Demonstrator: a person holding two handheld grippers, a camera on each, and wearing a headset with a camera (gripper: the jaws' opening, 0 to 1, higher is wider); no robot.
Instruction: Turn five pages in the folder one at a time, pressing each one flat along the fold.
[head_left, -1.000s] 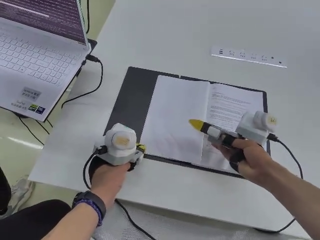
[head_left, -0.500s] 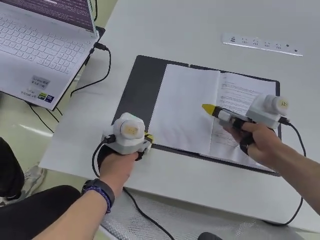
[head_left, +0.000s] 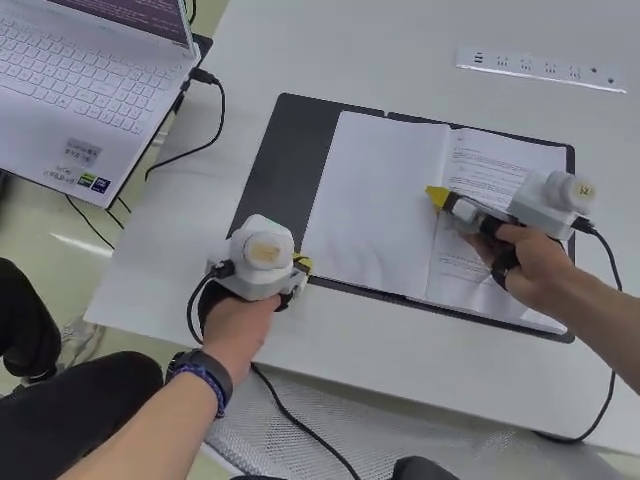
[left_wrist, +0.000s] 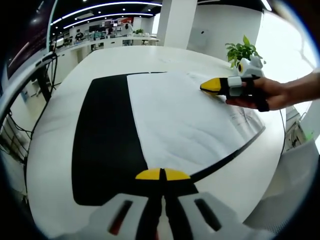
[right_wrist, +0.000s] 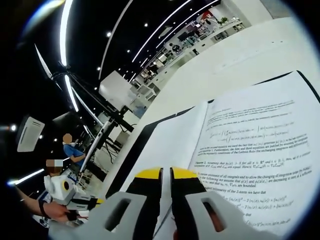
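The open folder (head_left: 290, 170) lies flat on the table (head_left: 380, 60). Left gripper (head_left: 300, 265): jaws closed, empty, tips at the folder's near black edge. Right gripper (head_left: 437, 196): jaws closed, empty, tips over the fold.

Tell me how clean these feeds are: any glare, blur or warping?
Head view: even light, soft shadows, sharp across the folder. Left gripper view: fisheye bows the folder's edges, and the upper right is washed out. Right gripper view: rolled hard, ceiling lights streak, yet the printed page reads sharp.
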